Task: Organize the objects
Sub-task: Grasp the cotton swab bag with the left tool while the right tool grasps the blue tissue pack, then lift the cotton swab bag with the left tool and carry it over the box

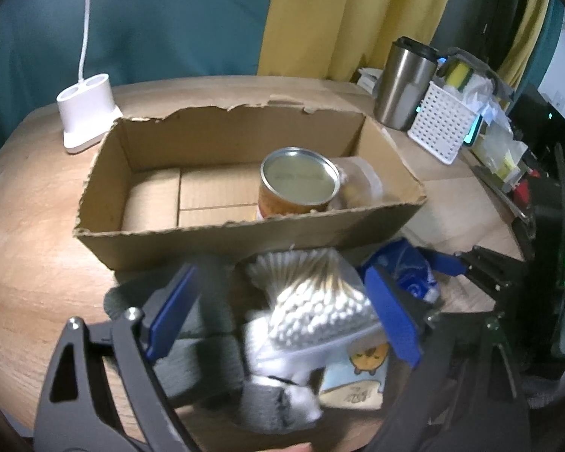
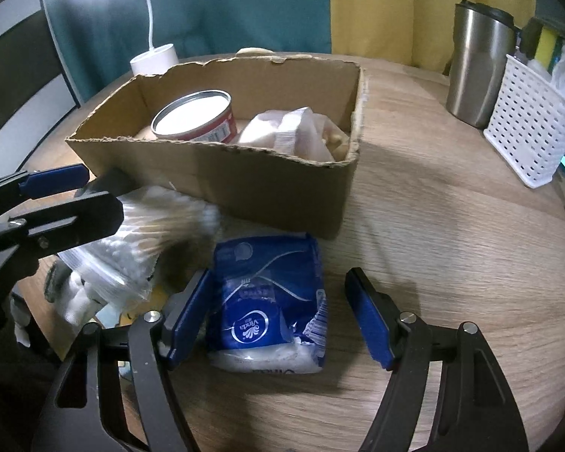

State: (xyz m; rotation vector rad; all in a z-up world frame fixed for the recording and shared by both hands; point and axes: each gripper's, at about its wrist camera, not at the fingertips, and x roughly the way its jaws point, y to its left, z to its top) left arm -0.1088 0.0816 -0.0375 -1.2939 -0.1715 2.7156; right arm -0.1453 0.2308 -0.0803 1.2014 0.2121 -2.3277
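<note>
Cotton swab bag (image 1: 316, 301) sits on the table w/ the left gripper (image 1: 282, 309) astride it, jaws wide, blue pads not pressing it; its swab sticks run roughly toward the cardboard box (image 1: 245, 233) just beyond. Moving right, the tissue pack (image 2: 267, 301) lies lengthwise betw. the right gripper (image 2: 278, 316) jaws, also spread and apart from it. Each hand is nearest its own item, box straight ahead of both.
</note>
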